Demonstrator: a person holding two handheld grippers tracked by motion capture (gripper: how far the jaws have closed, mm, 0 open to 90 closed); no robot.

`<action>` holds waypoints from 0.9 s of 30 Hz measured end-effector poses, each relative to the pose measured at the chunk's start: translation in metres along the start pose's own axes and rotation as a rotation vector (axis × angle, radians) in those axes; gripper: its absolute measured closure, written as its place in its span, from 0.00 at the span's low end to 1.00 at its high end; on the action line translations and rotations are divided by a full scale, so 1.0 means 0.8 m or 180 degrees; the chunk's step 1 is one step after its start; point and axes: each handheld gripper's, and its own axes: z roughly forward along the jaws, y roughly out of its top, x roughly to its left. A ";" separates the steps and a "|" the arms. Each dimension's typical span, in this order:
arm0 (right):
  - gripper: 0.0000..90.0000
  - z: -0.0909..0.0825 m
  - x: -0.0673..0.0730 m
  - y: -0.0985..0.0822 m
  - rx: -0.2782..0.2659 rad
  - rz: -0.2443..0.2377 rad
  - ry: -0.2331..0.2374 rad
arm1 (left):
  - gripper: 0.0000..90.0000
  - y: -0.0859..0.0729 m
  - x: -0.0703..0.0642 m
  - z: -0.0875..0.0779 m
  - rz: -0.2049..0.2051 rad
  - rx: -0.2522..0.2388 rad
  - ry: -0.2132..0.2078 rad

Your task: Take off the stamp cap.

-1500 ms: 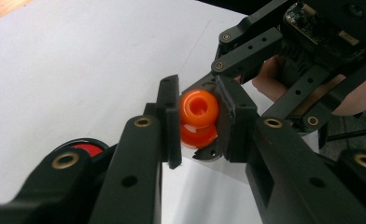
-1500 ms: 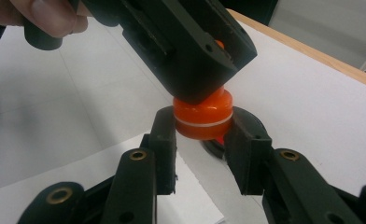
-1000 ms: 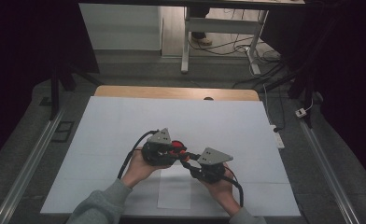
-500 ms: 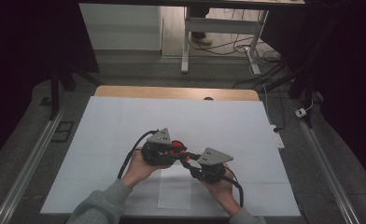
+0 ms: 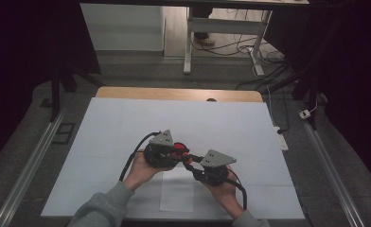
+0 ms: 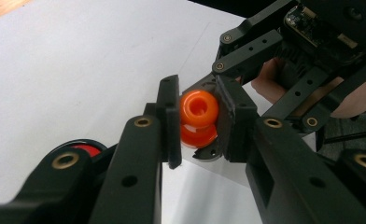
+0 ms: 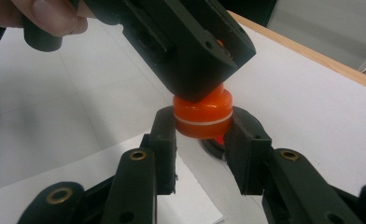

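Left hand (image 5: 141, 172), grey sleeve, holds the left gripper (image 5: 178, 152) low over the white paper-covered tabletop (image 5: 127, 123), near its front centre. In the left gripper view its jaws are clenched on the sides of a glossy orange plastic ring-shaped piece (image 6: 198, 108), hole facing the camera; a second orange ring (image 6: 199, 135) sits directly against it, on the far side. Both pieces are held above the tabletop, between the two grippers. A black round base with a red centre (image 6: 80, 148) lies on the tabletop just beside the left gripper. Right gripper (image 5: 189, 163), in the right hand (image 5: 224, 191), meets the left one tip to tip. In the right gripper view its jaws grasp the lower orange ring (image 7: 203, 122) from both sides, a pale seam line marking the join. A loose white paper sheet (image 5: 176, 194) lies on the tabletop below the hands.
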 end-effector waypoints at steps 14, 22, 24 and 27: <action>0.72 -0.004 -0.014 -0.013 -0.0036 0.0321 -0.0017 | 0.81 -0.001 0.010 -0.028 -0.0095 -0.0267 0.0174; 0.72 -0.010 -0.020 -0.018 0.0028 0.0307 -0.0083 | 0.81 0.000 0.011 -0.030 -0.0109 -0.0266 0.0164; 0.72 -0.013 -0.022 -0.020 0.0029 0.0315 -0.0104 | 0.81 -0.001 0.012 -0.030 -0.0115 -0.0254 0.0163; 0.72 -0.017 -0.024 -0.022 0.0037 0.0317 -0.0136 | 0.81 -0.001 0.012 -0.029 -0.0113 -0.0242 0.0167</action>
